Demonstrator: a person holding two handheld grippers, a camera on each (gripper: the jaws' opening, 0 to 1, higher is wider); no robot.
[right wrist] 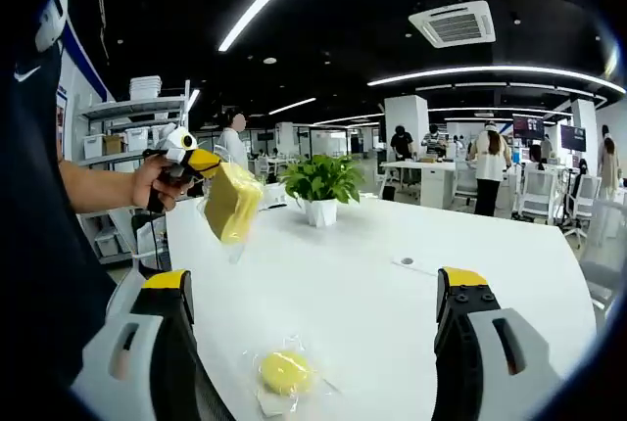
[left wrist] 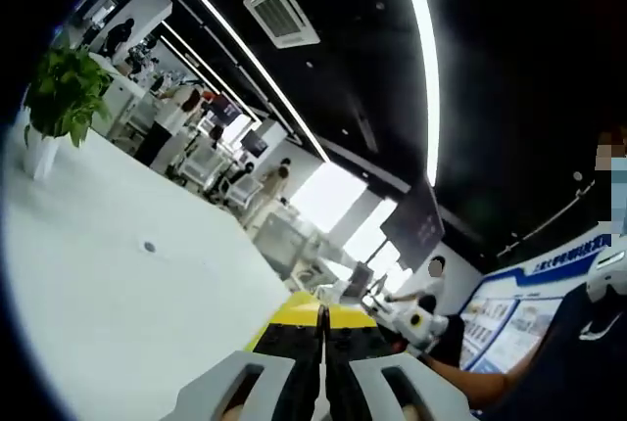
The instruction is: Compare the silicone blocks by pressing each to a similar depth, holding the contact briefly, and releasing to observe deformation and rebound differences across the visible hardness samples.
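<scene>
A hand holds my left gripper [right wrist: 201, 164] up at the left of the right gripper view, above the table. It is shut on a square yellow silicone block [right wrist: 233, 202] in a clear bag, which hangs tilted in the air. In the left gripper view its jaws [left wrist: 323, 315] are pressed together. A round yellow silicone sample [right wrist: 284, 373] in a clear bag lies on the white table [right wrist: 392, 313], low between my right gripper's [right wrist: 313, 280] jaws. Those jaws stand wide open above it, with nothing between them. My right gripper [left wrist: 416, 324] also appears at the lower right of the left gripper view.
A potted plant [right wrist: 321, 186] in a white pot stands mid-table, the same plant [left wrist: 64, 98] at far left in the left gripper view. A small round cap [right wrist: 405, 261] sits in the tabletop. Shelves [right wrist: 127, 137] rise beyond the table's left end. People, desks and chairs fill the background.
</scene>
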